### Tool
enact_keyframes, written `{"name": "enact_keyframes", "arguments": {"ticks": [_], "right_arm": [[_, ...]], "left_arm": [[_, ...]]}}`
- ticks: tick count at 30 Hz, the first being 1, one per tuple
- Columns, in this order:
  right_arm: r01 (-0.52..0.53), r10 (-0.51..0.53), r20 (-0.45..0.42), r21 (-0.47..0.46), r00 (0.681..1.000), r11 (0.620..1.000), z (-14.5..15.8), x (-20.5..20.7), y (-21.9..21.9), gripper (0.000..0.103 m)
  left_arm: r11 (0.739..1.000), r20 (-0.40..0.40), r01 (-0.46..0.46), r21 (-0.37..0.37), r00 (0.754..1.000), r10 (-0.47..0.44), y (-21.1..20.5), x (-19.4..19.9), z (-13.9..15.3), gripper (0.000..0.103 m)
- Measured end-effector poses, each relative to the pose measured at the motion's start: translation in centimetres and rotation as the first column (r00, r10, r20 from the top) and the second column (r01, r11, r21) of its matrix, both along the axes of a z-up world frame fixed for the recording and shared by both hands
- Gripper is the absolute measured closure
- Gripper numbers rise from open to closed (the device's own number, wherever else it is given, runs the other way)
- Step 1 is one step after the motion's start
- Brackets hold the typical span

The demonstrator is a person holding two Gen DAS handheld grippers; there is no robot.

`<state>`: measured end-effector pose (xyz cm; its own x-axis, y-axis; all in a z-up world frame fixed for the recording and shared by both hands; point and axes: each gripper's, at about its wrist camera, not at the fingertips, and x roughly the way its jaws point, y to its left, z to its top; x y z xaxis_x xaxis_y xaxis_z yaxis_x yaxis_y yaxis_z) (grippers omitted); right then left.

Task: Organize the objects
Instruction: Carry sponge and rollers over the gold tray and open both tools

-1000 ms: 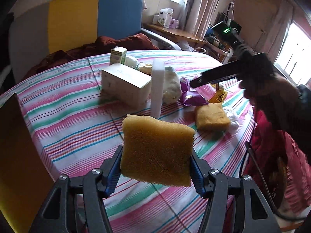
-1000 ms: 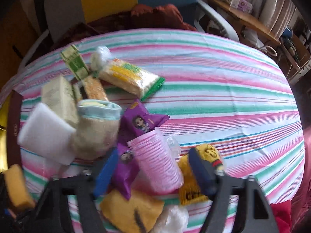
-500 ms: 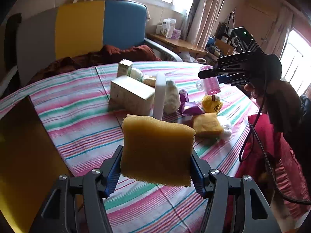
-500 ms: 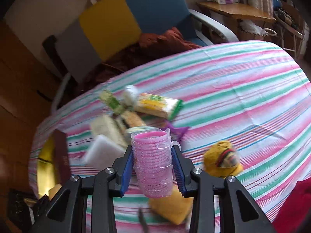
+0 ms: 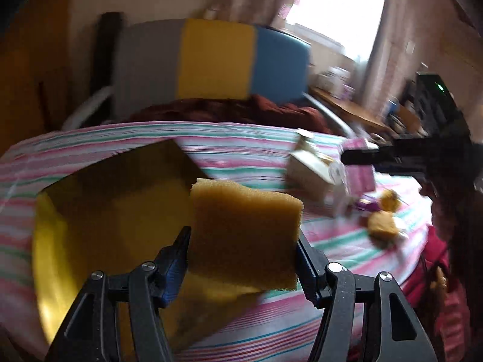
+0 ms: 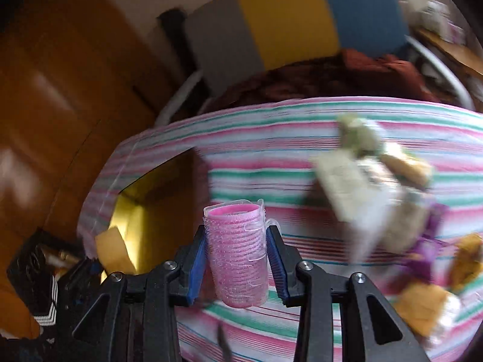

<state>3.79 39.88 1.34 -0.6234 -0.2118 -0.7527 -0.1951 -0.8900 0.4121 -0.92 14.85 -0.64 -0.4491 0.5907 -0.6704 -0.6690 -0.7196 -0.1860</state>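
Note:
My left gripper is shut on a yellow sponge, held above the near edge of an open gold-lined box on the striped table. My right gripper is shut on a pink hair roller in clear wrap, held upright over the table just right of the same box. The left gripper with its sponge shows at the lower left of the right wrist view. In the left wrist view, the right gripper and roller hang at the right.
A blurred heap of boxes, packets and another sponge lies on the right part of the striped tablecloth. A grey, yellow and blue chair stands behind the table. A wooden door is at the left.
Both grippers swung left and rose, away from the heap and toward the gold box. The right gripper closed on the pink roller and lifted it off the table. The sponge stayed gripped.

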Motion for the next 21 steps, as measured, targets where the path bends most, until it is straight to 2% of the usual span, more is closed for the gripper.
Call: {"name": "enact_keyframes", "arguments": {"ticks": [3,6,8,10,12,14,17,21], "right_arm": [[-0.097,0.097,0.005,-0.019,0.995,0.995,-0.6,-2.8,-4.4,0.065],[-0.199,0.199,0.016,-0.027,0.98,0.98,-1.4,-4.9,-8.8,0.064],[-0.249,0.249,0.02,-0.017,0.968,0.968,-1.8,-5.8,-11.4,0.058],[-0.277,0.277,0.027,0.018,0.961,0.961,-2.1,-6.4,-13.6,0.041],[-0.294,0.293,0.027,0.036,0.956,0.955,-2.4,-6.8,-15.2,0.03],[-0.302,0.301,0.024,0.061,0.953,0.951,-2.5,-7.1,-16.3,0.026],[-0.302,0.304,0.006,0.136,0.953,0.943,-2.6,-6.9,-17.1,0.019],[-0.235,0.269,-0.063,0.321,0.961,0.917,-1.7,-5.3,-18.2,0.016]], "left_arm": [[0.994,-0.012,-0.111,-0.021,0.994,0.111,-3.5,-1.4,-0.3,0.039],[0.976,-0.007,-0.215,-0.036,0.977,0.215,-7.2,-2.5,-1.0,0.038],[0.959,-0.011,-0.28,-0.053,0.96,0.279,-9.4,-3.0,-1.5,0.036],[0.942,-0.012,-0.329,-0.069,0.944,0.329,-11.1,-3.3,-1.9,0.03],[0.92,-0.019,-0.384,-0.08,0.923,0.384,-12.5,-3.5,-2.3,0.021],[0.907,-0.021,-0.413,-0.085,0.911,0.413,-13.7,-3.5,-2.5,0.016],[0.89,-0.028,-0.448,-0.087,0.894,0.448,-14.2,-3.6,-2.2,0.005],[0.865,-0.084,-0.498,-0.062,0.866,0.493,-14.6,-3.6,-1.4,0.0]]}}
